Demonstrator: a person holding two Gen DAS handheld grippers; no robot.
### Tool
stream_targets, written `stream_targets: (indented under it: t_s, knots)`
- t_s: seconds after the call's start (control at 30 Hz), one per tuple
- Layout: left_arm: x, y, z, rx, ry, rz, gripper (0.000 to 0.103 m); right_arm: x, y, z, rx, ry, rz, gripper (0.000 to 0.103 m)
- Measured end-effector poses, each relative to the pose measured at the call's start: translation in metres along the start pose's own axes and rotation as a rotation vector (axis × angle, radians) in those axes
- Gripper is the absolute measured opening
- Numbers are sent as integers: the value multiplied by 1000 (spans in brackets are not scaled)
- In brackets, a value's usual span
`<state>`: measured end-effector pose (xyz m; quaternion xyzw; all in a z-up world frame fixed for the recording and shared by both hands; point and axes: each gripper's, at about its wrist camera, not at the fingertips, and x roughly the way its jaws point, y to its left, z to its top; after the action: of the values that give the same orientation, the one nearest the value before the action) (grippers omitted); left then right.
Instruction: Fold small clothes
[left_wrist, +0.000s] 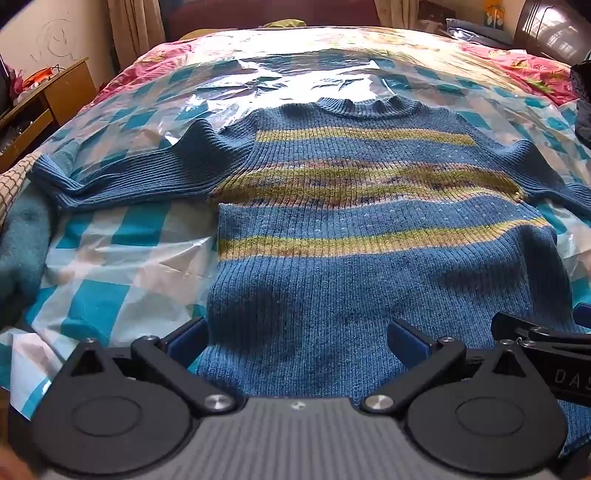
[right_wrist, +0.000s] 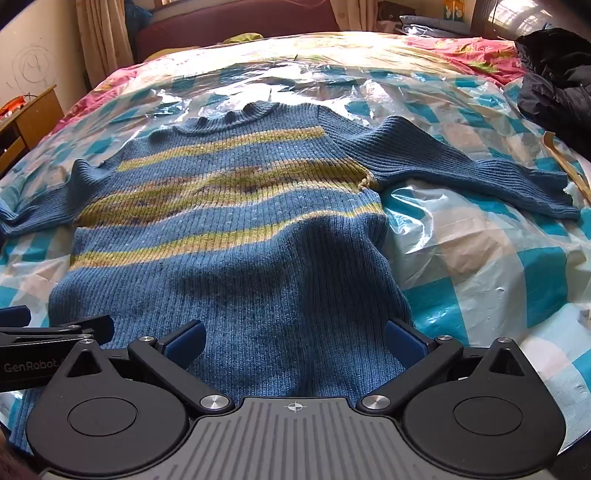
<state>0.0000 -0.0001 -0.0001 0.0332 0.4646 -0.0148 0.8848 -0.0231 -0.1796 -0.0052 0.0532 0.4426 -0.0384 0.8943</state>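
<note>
A small blue knitted sweater (left_wrist: 369, 266) with yellow-green stripes lies flat on the bed, front up, collar far from me, both sleeves spread sideways. My left gripper (left_wrist: 295, 341) hovers over the hem's left corner, open wide, with the knit lying between its blue pads and not pinched. The right gripper (left_wrist: 535, 332) shows at the lower right edge of that view. In the right wrist view the sweater (right_wrist: 229, 266) fills the middle. My right gripper (right_wrist: 295, 339) stands open over the hem's right part, nothing pinched. The left gripper (right_wrist: 55, 332) shows at the left edge there.
A blue-and-white checked plastic sheet (left_wrist: 122, 266) covers the bed under the sweater, over a pink floral bedspread (right_wrist: 461, 51). Dark clothing (right_wrist: 554, 85) is piled at the right side. A wooden desk (left_wrist: 44, 103) stands left of the bed. A teal blanket (left_wrist: 22, 243) lies at the left edge.
</note>
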Motion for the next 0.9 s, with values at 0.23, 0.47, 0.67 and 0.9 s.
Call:
stream_targets:
  t_s: [0.23,0.47,0.67,0.9]
  knots:
    - [1,-1,-2,-1,2,3,103,1,-1,0,2,5,2,103]
    - [2,-1,-2,5,-4,9,103,1,-1,-1,0,1,5,103]
    - [1,-3,-1,4,1,14,103,1,-2,0,1,2,7,103]
    - [0,-3,-1,6,1,17,103,3,-2,1,4,5,8,103]
